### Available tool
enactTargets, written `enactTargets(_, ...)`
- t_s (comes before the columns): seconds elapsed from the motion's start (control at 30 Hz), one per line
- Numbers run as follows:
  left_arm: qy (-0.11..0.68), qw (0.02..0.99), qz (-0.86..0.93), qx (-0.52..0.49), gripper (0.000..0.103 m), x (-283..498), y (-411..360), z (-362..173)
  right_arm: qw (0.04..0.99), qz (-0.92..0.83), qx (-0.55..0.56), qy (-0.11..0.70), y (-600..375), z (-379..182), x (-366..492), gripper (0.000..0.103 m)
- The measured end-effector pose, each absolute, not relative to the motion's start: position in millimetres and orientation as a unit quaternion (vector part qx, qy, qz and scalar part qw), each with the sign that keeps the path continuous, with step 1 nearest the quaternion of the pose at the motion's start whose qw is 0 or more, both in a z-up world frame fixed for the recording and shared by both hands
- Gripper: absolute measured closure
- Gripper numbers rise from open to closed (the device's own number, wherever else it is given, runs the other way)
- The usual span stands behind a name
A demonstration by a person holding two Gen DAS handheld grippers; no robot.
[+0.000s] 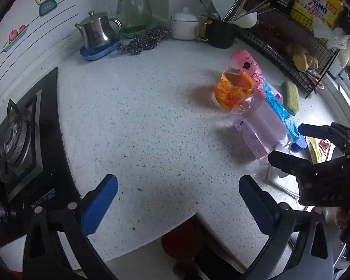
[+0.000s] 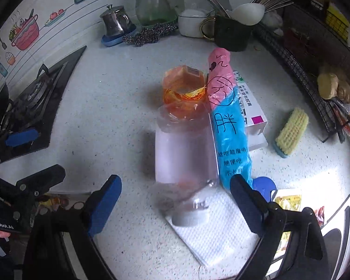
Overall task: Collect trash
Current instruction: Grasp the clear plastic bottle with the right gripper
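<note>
Trash lies in a pile on the speckled counter (image 1: 140, 121): a clear pinkish plastic bottle (image 2: 184, 149) on its side with a grey cap (image 2: 191, 218), an orange plastic cup (image 2: 183, 88), a pink and blue wrapper tube (image 2: 228, 126), a white carton (image 2: 254, 114) and a white paper towel (image 2: 217, 238). The pile also shows in the left wrist view, with the bottle (image 1: 261, 128) and cup (image 1: 233, 91). My right gripper (image 2: 175, 206) is open, its jaws on either side of the bottle's cap end. My left gripper (image 1: 177, 203) is open and empty over bare counter, left of the pile.
A gas hob (image 1: 18, 144) is at the left. A steel teapot (image 1: 98, 31), glass jug (image 1: 134, 7), scourer (image 1: 144, 39), white pot (image 1: 184, 25) and utensil mug (image 1: 219, 32) line the back. A wire rack (image 1: 291, 42) and a scrubbing brush (image 2: 291, 131) are at the right.
</note>
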State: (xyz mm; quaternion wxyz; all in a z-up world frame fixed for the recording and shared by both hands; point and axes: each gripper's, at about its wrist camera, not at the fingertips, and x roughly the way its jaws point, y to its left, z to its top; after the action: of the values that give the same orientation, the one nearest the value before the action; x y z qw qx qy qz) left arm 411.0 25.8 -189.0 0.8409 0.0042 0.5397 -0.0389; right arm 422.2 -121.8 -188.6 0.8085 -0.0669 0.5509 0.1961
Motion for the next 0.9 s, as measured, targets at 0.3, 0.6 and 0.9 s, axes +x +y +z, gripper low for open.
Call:
enactTargets(0.3, 0.554, 0.832, -0.035, 0.001, 0.000, 427.3, 26.4, -202.8, 0.798, 0.192, -0.114, 0.560, -100.7, -203.6, 442.8, 0.024)
enactTargets(0.6, 0.564, 0.825, -0.030, -0.004, 0.000, 415.7, 32.8, -205.1, 0.786, 0.200, -0.095, 0.578, -93.5, -221.9, 443.5, 0.034)
enactTargets(0.9, 0.552, 0.833, -0.045, -0.006, 0.000, 398.3, 23.6, -176.8, 0.809, 0.194, -0.041, 0.554, -126.8, -183.4, 413.3, 0.035)
